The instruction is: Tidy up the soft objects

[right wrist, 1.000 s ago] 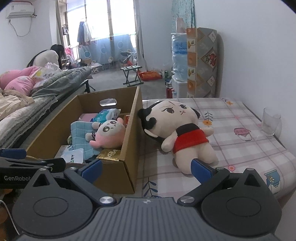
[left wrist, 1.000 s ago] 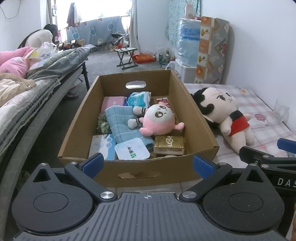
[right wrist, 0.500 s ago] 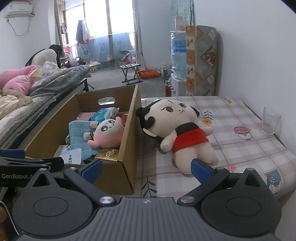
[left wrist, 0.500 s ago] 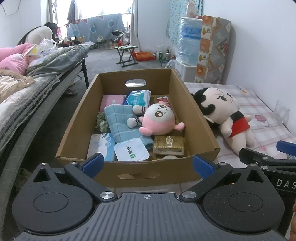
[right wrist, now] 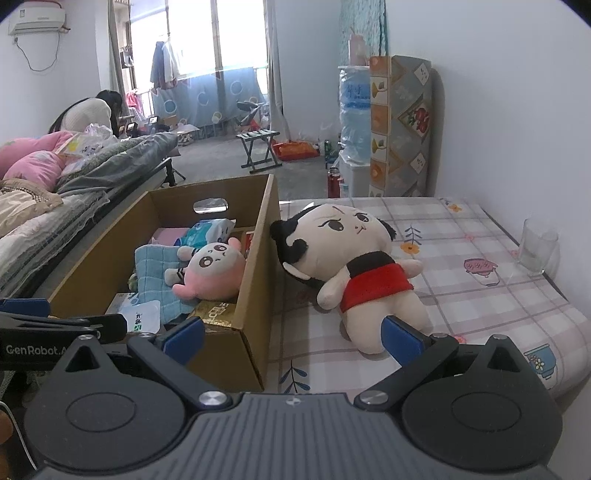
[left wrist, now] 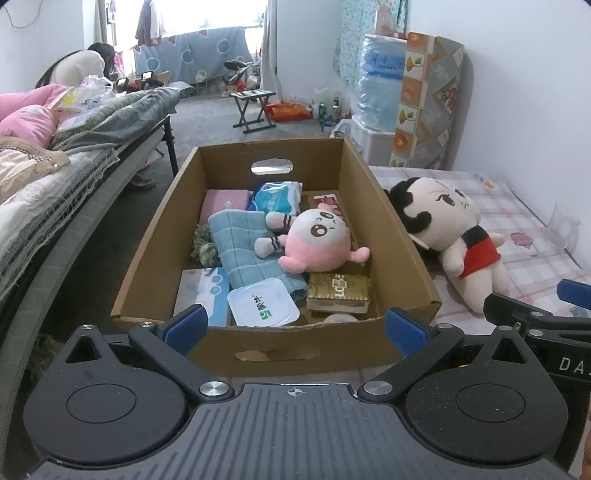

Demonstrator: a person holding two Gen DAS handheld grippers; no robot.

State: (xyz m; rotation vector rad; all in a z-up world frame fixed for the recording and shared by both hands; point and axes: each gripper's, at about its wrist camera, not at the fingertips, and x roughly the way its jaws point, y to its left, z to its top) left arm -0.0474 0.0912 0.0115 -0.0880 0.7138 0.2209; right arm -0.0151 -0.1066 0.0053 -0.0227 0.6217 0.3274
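Right wrist view: both grippers, right (right wrist: 293, 334) and left (left wrist: 295, 323), fingers wide and empty, face a cardboard box (right wrist: 255, 295); boy doll (right wrist: 354, 273) lies outside, probably awaiting packing.

This is a lived-in room of a home, something between a bedroom and a living room. On the left stands a bed (right wrist: 85, 206) with grey and pink bedding piled on it. On the right is a low surface under a checked cloth (right wrist: 480, 295), with a drinking glass (right wrist: 535, 251) near the wall. Far on the left wall hangs an air conditioner (right wrist: 37, 16). At the far end, clothes (right wrist: 166, 66) hang by a bright window, and a folding stool (right wrist: 258, 149) stands on the bare floor. Big water bottles (left wrist: 380, 85) and a rolled mattress (left wrist: 432, 99) stand against the right wall. A person (right wrist: 88, 114) sits bent over, far left.
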